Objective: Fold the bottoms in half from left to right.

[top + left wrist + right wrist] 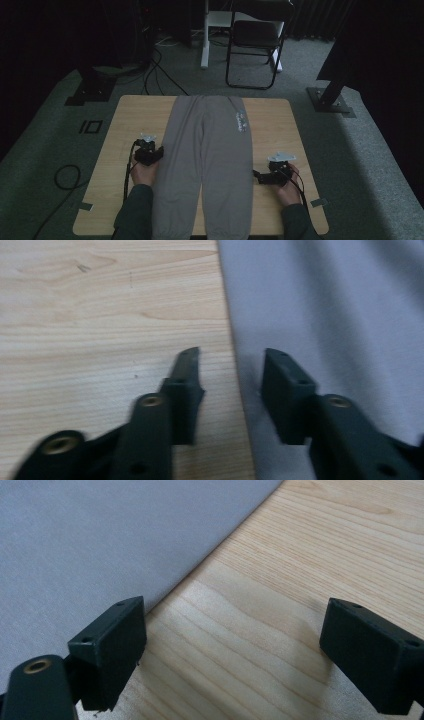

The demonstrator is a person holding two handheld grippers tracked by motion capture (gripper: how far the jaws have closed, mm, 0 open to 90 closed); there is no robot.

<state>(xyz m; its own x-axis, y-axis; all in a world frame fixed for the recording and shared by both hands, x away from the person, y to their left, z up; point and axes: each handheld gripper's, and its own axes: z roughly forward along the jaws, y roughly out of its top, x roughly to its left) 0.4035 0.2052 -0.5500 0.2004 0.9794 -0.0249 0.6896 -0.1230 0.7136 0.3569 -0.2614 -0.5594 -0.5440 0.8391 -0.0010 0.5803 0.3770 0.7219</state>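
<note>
the grey sweatpants [210,160] are soft matt cloth, smooth; the pale wooden tabletop [280,125] shows fine grain under a satin finish; hand-held gripper [240,650] jaws are matt black plastic.

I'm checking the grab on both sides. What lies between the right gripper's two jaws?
Mostly bare wooden table, seen in the right gripper view. The right gripper stands open, with the edge of the grey trousers running just by one jaw; no cloth is pinched.
</note>
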